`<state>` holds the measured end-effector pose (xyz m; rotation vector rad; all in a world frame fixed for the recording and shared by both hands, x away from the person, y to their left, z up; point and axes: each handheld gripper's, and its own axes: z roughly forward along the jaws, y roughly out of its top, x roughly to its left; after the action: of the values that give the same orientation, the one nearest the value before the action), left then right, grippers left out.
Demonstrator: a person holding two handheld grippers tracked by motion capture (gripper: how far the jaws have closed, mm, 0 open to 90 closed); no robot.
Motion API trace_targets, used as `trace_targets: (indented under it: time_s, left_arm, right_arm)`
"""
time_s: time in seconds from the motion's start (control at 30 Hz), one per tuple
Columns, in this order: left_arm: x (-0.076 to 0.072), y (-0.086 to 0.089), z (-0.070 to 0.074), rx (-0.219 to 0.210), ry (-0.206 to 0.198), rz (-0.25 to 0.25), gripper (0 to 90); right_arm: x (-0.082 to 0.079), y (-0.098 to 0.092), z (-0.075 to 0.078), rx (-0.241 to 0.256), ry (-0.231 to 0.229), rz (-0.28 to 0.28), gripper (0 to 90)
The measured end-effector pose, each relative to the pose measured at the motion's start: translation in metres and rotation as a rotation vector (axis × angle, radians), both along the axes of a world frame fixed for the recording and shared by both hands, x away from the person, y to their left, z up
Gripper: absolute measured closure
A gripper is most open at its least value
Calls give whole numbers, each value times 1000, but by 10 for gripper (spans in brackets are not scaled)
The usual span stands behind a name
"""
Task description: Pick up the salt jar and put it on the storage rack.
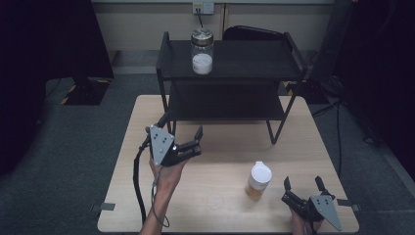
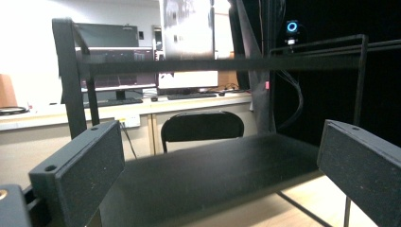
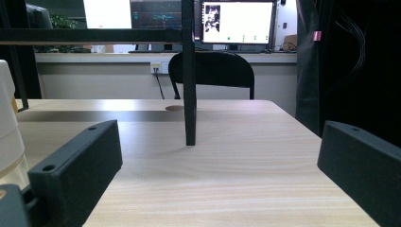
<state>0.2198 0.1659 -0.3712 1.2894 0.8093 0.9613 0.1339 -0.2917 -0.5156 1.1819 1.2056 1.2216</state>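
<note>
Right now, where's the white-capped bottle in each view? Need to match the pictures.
High view: white-capped bottle stands on the table, lower right of centre, just left of the right hand-held gripper.
Left gripper view: not in it; the camera faces the rack's lower shelf.
Right gripper view: a sliver of it at the far left edge.
Shared landmark: the black rack; its front leg stands mid-frame in the right gripper view.

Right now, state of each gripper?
Left gripper: open, empty, in front of the shelf.
Right gripper: open, empty, beside the bottle.
</note>
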Motion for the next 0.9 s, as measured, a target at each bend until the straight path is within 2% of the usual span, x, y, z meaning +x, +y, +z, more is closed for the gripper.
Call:
trace_targets:
  time_s: [0.1,0.2,0.33,0.4,0.67,0.73,0.8,0.9]
  left_arm:
    - [-7,-4,-24,-2,13,21,12]
    - [-11,-4,-48,24,45,49,15]
    - [-16,3,-70,-11,99,59,15]
    - [-18,4,-78,-13,107,64,15]
    - [-37,6,-121,-23,91,110,15]
    - [-41,5,-128,-16,81,128,15]
    - [-43,6,-132,-21,90,128,14]
    - [-46,7,-140,-38,80,134,9]
  right_arm:
    - [0,0,0,0,0,0,0]
    - [0,0,0,0,0,0,0]
    - [0,1,0,-1,0,-5,0]
    - [0,1,0,0,0,-7,0]
    - [0,2,0,-1,0,-11,0]
    - [0,2,0,-1,0,-12,0]
    - [0,2,0,-1,0,-13,0]
    - [0,3,0,-1,0,-15,0]
